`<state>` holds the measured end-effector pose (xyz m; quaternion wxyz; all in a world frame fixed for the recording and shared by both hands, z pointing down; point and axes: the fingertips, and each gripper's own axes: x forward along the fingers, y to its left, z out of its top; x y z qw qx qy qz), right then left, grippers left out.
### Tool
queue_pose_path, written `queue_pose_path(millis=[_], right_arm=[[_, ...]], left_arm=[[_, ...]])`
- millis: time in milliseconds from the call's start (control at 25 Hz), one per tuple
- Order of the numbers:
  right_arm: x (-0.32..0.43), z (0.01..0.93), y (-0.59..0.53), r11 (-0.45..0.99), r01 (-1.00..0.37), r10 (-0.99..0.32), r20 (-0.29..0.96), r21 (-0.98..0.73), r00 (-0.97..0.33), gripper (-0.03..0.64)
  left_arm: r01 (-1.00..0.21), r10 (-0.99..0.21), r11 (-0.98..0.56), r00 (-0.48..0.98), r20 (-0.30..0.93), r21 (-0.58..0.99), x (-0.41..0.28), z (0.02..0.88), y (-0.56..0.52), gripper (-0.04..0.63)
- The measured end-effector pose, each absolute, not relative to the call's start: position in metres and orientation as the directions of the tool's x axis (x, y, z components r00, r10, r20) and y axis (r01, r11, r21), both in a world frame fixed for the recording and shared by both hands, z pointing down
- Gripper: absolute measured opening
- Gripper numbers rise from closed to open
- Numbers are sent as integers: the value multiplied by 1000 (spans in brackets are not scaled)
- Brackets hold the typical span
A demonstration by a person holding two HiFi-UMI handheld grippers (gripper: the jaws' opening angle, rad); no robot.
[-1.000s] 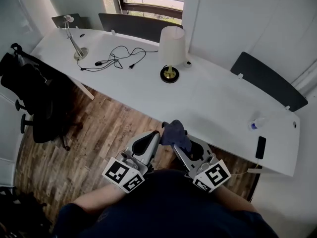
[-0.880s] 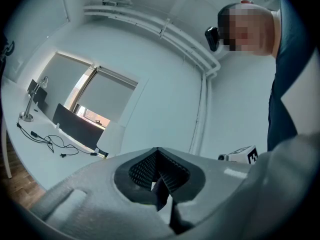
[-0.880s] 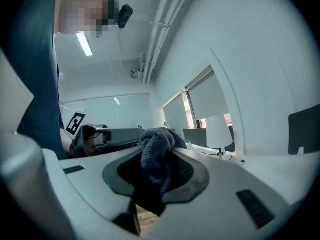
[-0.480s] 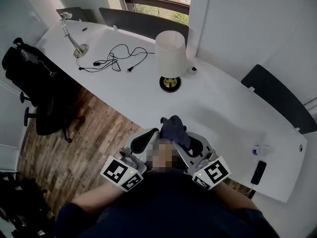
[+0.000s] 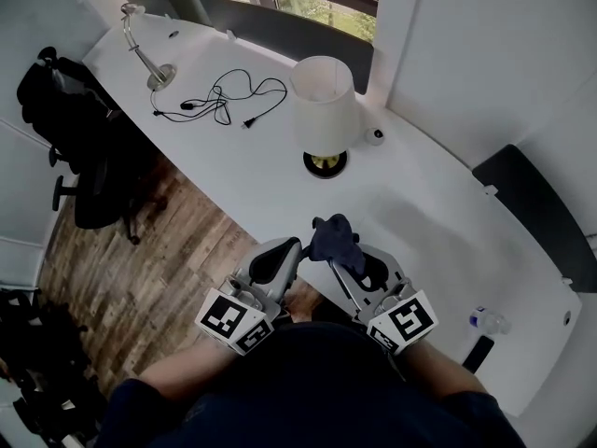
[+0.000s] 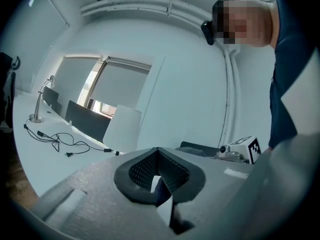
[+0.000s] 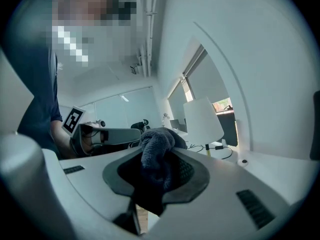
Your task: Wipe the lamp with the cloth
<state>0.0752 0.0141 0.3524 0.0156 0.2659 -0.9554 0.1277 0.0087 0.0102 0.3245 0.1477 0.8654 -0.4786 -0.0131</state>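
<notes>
The lamp (image 5: pixel 323 112) has a white shade and a round dark base with a brass stem; it stands on the white desk (image 5: pixel 420 213), also in the left gripper view (image 6: pixel 121 129) and the right gripper view (image 7: pixel 202 120). My right gripper (image 5: pixel 343 250) is shut on a dark blue cloth (image 5: pixel 335 238), bunched between its jaws (image 7: pixel 156 156). My left gripper (image 5: pixel 288 252) is shut with nothing in it, beside the right one. Both hover near the desk's front edge, short of the lamp.
A black cable (image 5: pixel 219 96) lies coiled left of the lamp, and a silver desk lamp (image 5: pixel 145 49) stands at the far left. A black office chair (image 5: pixel 84 157) is on the wooden floor. A phone (image 5: pixel 478 353) and a bottle (image 5: pixel 487 321) sit at the desk's right end.
The head view has shifted so the desk and lamp sit lower and nearer. Both grippers hold the same pose, the cloth still in the right one.
</notes>
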Motion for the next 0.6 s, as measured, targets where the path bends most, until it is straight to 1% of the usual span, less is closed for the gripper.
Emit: queue_pose_path(millis=[360, 600], right_arm=[[72, 377, -11, 806, -537, -518, 141, -250, -844, 104], [67, 397, -32, 792, -570, -542, 177, -217, -821, 104]], left_arm=[[-837, -842, -481, 524, 126, 262, 1, 347, -24, -2], [-834, -832, -498, 537, 138, 240, -9, 375, -55, -2]])
